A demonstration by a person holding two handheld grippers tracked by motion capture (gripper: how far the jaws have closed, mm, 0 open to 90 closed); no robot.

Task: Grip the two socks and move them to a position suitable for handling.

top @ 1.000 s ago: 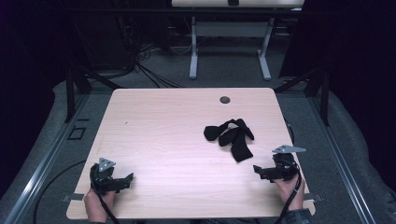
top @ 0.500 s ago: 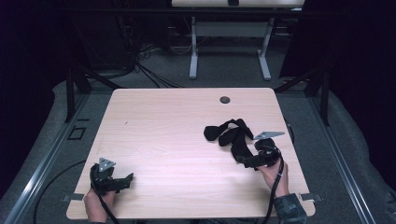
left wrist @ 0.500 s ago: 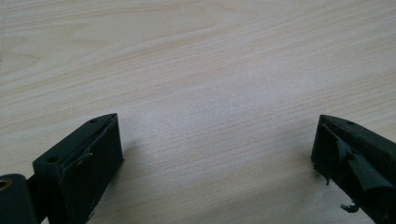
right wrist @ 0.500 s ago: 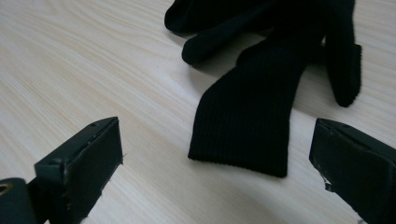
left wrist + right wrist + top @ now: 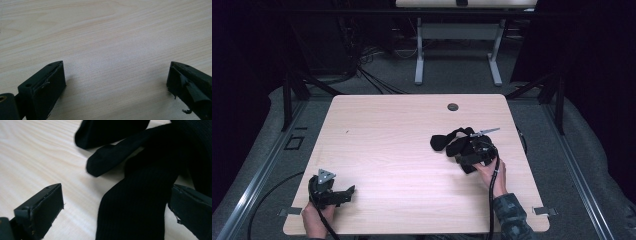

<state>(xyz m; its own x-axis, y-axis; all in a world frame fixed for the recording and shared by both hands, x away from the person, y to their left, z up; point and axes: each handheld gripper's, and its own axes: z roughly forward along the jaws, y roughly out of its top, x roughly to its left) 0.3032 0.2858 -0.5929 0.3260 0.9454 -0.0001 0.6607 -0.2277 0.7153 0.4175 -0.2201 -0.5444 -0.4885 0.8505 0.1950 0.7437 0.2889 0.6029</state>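
right gripper jaws wide open astride black socks, left gripper open over bare table

Lab or recording studio, not a home. Evidence: a bare light-wood table with a cable grommet near the far edge, standing alone on grey carpet. Dark curtains close off both sides, so the surroundings are nearly black. Loose cables run across the floor behind the table, next to black metal stand legs. A second desk on white legs stands further back. Tape marks on the floor left of the table, and rails along both sides, point to a fixed test setup.
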